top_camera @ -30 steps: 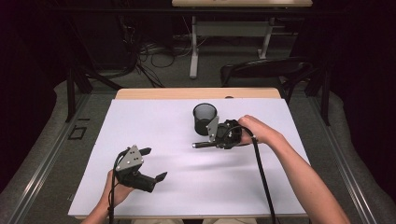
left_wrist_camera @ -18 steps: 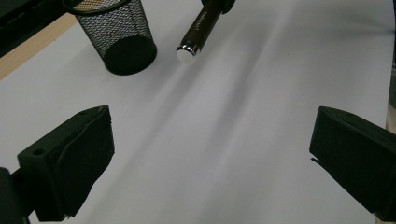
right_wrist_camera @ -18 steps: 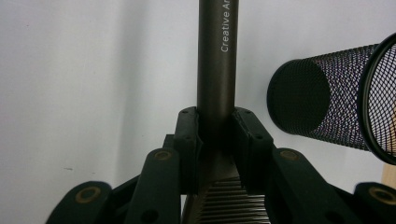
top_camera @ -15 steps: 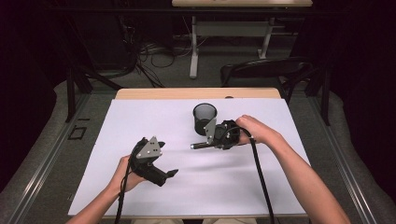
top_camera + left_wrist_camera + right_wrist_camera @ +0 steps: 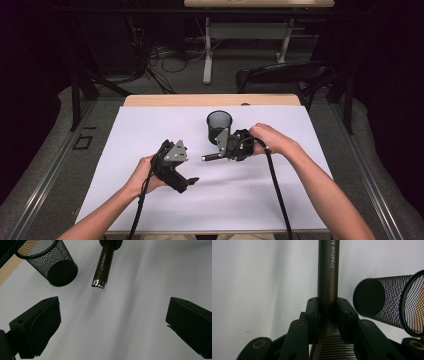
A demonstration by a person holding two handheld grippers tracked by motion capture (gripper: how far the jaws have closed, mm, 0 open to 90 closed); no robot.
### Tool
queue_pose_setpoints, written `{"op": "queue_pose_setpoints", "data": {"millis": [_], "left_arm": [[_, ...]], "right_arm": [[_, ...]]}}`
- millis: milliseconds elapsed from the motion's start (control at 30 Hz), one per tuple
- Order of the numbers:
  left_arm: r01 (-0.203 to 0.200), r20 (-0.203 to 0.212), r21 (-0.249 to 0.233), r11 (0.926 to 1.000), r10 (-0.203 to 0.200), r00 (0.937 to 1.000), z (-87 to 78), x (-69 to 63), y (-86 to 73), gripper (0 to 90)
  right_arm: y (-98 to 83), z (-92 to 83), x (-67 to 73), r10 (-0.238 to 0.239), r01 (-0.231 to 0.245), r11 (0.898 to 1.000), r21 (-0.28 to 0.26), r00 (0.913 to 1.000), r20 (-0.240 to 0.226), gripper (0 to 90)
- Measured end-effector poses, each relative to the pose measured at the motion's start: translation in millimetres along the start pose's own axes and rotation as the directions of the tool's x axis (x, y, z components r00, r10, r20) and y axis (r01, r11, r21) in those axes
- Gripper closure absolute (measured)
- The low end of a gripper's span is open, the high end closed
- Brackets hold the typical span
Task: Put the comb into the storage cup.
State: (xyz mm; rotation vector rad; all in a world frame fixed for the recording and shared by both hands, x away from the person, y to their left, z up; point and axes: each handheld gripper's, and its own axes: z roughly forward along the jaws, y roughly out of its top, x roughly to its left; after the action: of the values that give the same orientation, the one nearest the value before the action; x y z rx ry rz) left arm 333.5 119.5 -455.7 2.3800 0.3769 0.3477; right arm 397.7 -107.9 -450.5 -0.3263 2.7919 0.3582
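Observation:
A dark brown marker point(image 5: 212, 156) with a silver end cap and white lettering is clamped in my right gripper point(image 5: 231, 148), which lies level and points left just in front of a black mesh pen cup point(image 5: 219, 125). In the right gripper view the marker point(image 5: 327, 272) runs straight up from between the shut jaws, with the pen cup point(image 5: 387, 303) to its right. My left gripper point(image 5: 186, 183) is open, low over the white table surface point(image 5: 150, 125), left of and nearer than the marker. Its own view shows the marker point(image 5: 103, 265) and the cup point(image 5: 47, 260) ahead, beyond its wide-apart jaws.
The white sheet covers most of a wooden table whose far edge point(image 5: 210, 100) shows bare. Cables trail from both grippers toward the near edge. Beyond the table stand a dark chair point(image 5: 285, 75) and a desk frame point(image 5: 207, 50) on a dim floor.
My left gripper has moved forward and to the right, toward the marker's tip. The right gripper and the marker have stayed in place by the cup.

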Motion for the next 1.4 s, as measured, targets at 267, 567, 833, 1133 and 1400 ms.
{"op": "queue_pose_setpoints", "data": {"millis": [267, 567, 833, 1133, 1400], "left_arm": [[-0.017, 0.015, 0.027, 0.9995, 0.017, 0.9997, 9.0, 4.8, 13.0, 0.0], [-0.025, 0.038, 0.046, 0.9986, 0.023, 0.9990, 17.2, 9.6, 21.5, 0.1], [-0.031, 0.051, 0.047, 0.9984, 0.029, 0.9983, 22.3, 10.5, 26.0, 0.2], [-0.039, 0.074, 0.043, 0.9983, 0.035, 0.9966, 25.4, 10.4, 28.3, 15.9], [-0.046, 0.081, 0.050, 0.9977, 0.042, 0.9958, 25.7, 10.9, 29.0, 31.2]], "right_arm": [[6.2, 0.4, 1.6, -0.015, 0.015, 1.000, 0.005, 0.9999, 0.002, 72.9], [9.8, -1.3, 1.6, -0.030, 0.030, 1.000, 0.000, 0.9995, 0.006, 72.9], [12.1, -4.0, 2.0, -0.050, 0.050, 0.999, -0.002, 0.9986, 0.015, 72.8], [15.2, -5.4, 3.1, -0.068, 0.068, 0.998, -0.004, 0.9975, 0.020, 72.8], [17.1, -5.7, 3.9, -0.077, 0.077, 0.997, 0.001, 0.9967, 0.026, 72.9]]}}
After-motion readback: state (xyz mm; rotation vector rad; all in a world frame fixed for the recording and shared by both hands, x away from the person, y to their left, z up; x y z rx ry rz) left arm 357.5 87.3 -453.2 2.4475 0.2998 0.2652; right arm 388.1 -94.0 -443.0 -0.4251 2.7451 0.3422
